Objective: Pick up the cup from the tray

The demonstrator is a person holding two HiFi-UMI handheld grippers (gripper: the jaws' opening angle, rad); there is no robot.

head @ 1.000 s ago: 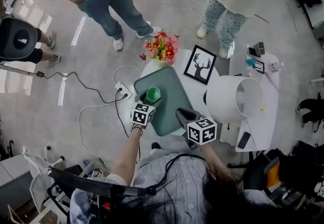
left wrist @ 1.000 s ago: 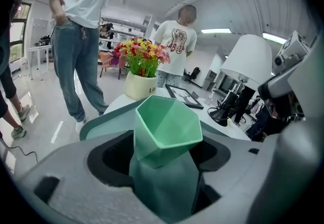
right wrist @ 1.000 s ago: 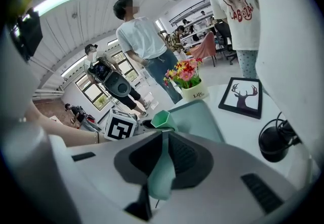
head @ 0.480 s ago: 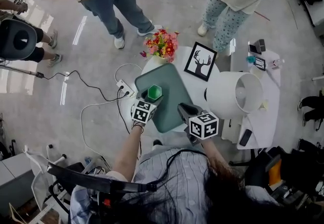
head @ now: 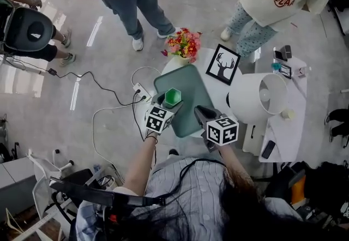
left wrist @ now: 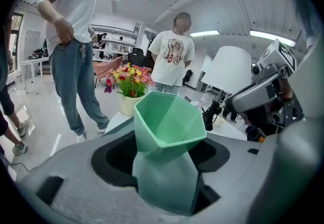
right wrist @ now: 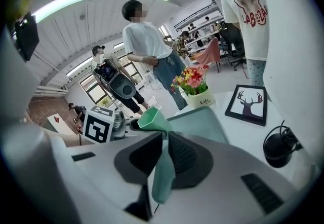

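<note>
A green hexagonal cup [head: 173, 95] hangs at the left edge of the dark green tray [head: 192, 90], and my left gripper [head: 168, 104] is shut on its lower body. In the left gripper view the cup [left wrist: 169, 126] fills the space between the jaws, mouth up and tilted slightly. My right gripper [head: 200, 113] is shut on the tray's near edge; in the right gripper view the thin green rim of the tray [right wrist: 163, 172] is pinched between the jaws. From there the cup [right wrist: 149, 118] shows just past the left jaw.
The tray lies on a small white table [head: 221, 88] with a flower pot [head: 184, 46] and a framed deer picture [head: 223, 64]. A large white lamp shade [head: 256, 98] stands to the right. A power strip [head: 140, 92] and cables lie on the floor; people stand beyond.
Both grippers keep their holds and the cup stays by the tray's left edge. The head view has drifted slightly, and the people at the back have shifted.
</note>
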